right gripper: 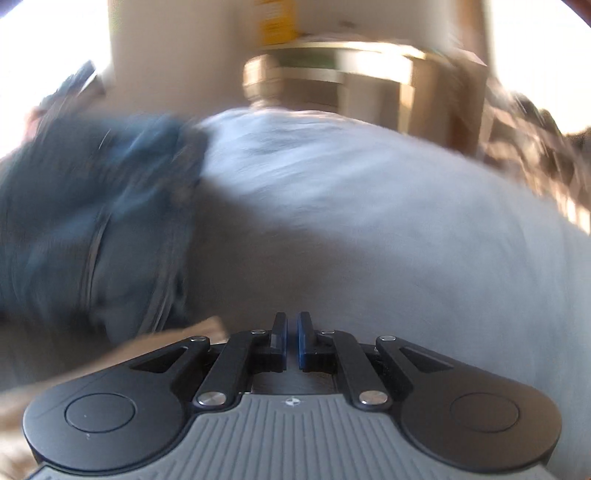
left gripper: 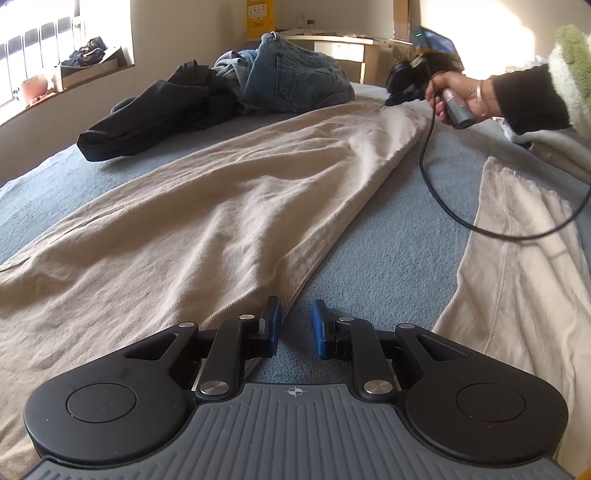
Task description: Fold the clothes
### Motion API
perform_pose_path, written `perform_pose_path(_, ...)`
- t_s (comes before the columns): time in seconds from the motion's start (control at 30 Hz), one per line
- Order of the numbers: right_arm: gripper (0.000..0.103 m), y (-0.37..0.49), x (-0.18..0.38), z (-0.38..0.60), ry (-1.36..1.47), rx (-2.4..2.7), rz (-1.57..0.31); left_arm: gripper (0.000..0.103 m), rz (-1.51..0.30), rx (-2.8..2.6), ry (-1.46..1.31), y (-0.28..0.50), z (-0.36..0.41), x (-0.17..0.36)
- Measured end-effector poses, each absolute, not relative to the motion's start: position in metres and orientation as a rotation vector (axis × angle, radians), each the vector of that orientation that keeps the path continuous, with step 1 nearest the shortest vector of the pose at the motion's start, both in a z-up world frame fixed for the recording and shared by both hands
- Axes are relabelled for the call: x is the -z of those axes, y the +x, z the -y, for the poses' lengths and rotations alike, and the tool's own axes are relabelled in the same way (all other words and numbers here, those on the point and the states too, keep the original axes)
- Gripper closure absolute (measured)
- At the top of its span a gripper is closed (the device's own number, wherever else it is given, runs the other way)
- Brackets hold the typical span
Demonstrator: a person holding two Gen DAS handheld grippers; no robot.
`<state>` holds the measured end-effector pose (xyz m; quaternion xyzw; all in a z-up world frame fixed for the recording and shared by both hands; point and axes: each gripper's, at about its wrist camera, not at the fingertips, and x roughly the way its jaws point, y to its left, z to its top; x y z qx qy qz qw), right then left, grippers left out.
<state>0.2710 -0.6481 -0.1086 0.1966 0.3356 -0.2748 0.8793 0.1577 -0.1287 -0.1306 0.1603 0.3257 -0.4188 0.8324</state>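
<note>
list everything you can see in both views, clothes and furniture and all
beige trousers: one, beige, spread flat across the bed
beige garment: one, pale beige, right edge of the bed
black garment: one, black, crumpled at the far left of the bed
blue jeans: one pair, blue denim, heaped at the far side
bed cover: one, blue-grey fleece, under all the clothes
wooden desk: one, light wood, against the far wall
yellow poster: one, yellow, on the wall
cable: one, black, hanging from the right gripper
left gripper: jaws narrowly apart, empty, beside the trousers' edge
right gripper: jaws shut
hand: one, holding the right gripper
</note>
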Motion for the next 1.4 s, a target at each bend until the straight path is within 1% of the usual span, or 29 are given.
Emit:
perform_pose_path(0.17, 0.097, 0.224, 0.083, 0.64, 0.519, 0.326, -0.704, 0.085, -0.692, 0.884, 0.324, 0.158, 0.128, 0.131)
perform_pose_path(0.23, 0.096, 0.216, 0.078, 0.615, 0.445, 0.135, -0.761, 0.085, -0.698, 0.882, 0.32, 0.159, 0.129, 0.131)
perform_pose_path(0.33, 0.095, 0.211, 0.085, 0.57, 0.219, -0.049, -0.858, 0.085, -0.723, 0.874, 0.299, 0.162, 0.129, 0.129)
perform_pose_path(0.4, 0.095, 0.21, 0.103, 0.579, 0.159, 0.054, -0.913, 0.085, -0.742, 0.869, 0.273, 0.165, 0.128, 0.129)
perform_pose_path(0.43, 0.103, 0.209, 0.113, 0.588, 0.143, 0.122, -0.941, 0.085, -0.752, 0.868, 0.256, 0.166, 0.128, 0.128)
perform_pose_path(0.5, 0.103, 0.201, 0.114, 0.616, 0.248, 0.275, -0.919, 0.085, -0.771, 0.866, 0.23, 0.17, 0.126, 0.128)
perform_pose_path(0.53, 0.101, 0.196, 0.111, 0.631, 0.323, 0.354, -0.893, 0.085, -0.778, 0.866, 0.225, 0.171, 0.126, 0.128)
perform_pose_path(0.57, 0.097, 0.194, 0.109, 0.642, 0.348, 0.438, -0.891, 0.085, -0.782, 0.866, 0.222, 0.172, 0.127, 0.128)
perform_pose_path(0.63, 0.091, 0.19, 0.107, 0.653, 0.324, 0.583, -0.931, 0.085, -0.786, 0.861, 0.215, 0.173, 0.127, 0.127)
perform_pose_path(0.67, 0.09, 0.184, 0.105, 0.658, 0.361, 0.599, -0.939, 0.085, -0.787, 0.856, 0.21, 0.172, 0.127, 0.127)
perform_pose_path(0.73, 0.083, 0.17, 0.097, 0.659, 0.457, 0.613, -0.918, 0.084, -0.794, 0.835, 0.183, 0.17, 0.126, 0.124)
perform_pose_path(0.8, 0.081, 0.156, 0.086, 0.652, 0.498, 0.563, -0.892, 0.082, -0.812, 0.813, 0.135, 0.168, 0.124, 0.118)
perform_pose_path(0.87, 0.078, 0.15, 0.071, 0.631, 0.46, 0.508, -0.891, 0.081, -0.799, 0.805, 0.093, 0.161, 0.117, 0.107)
perform_pose_path(0.93, 0.076, 0.153, 0.057, 0.604, 0.416, 0.425, -0.892, 0.077, -0.754, 0.795, 0.062, 0.15, 0.105, 0.091)
perform_pose_path(1.03, 0.076, 0.167, 0.036, 0.555, 0.373, 0.275, -0.887, 0.073, -0.712, 0.746, 0.031, 0.135, 0.077, 0.068)
perform_pose_path(1.17, 0.075, 0.194, 0.013, 0.465, 0.327, 0.047, -0.882, 0.073, -0.744, 0.577, 0.065, 0.132, 0.035, 0.045)
perform_pose_path(1.23, 0.072, 0.212, 0.012, 0.416, 0.294, -0.055, -0.905, 0.072, -0.748, 0.495, 0.072, 0.136, 0.01, 0.037)
perform_pose_path(1.33, 0.072, 0.24, 0.018, 0.339, 0.246, -0.2, -0.94, 0.07, -0.744, 0.372, 0.095, 0.15, -0.013, 0.043)
perform_pose_path(1.4, 0.072, 0.258, 0.028, 0.287, 0.217, -0.259, -0.953, 0.07, -0.745, 0.305, 0.094, 0.163, -0.022, 0.06)
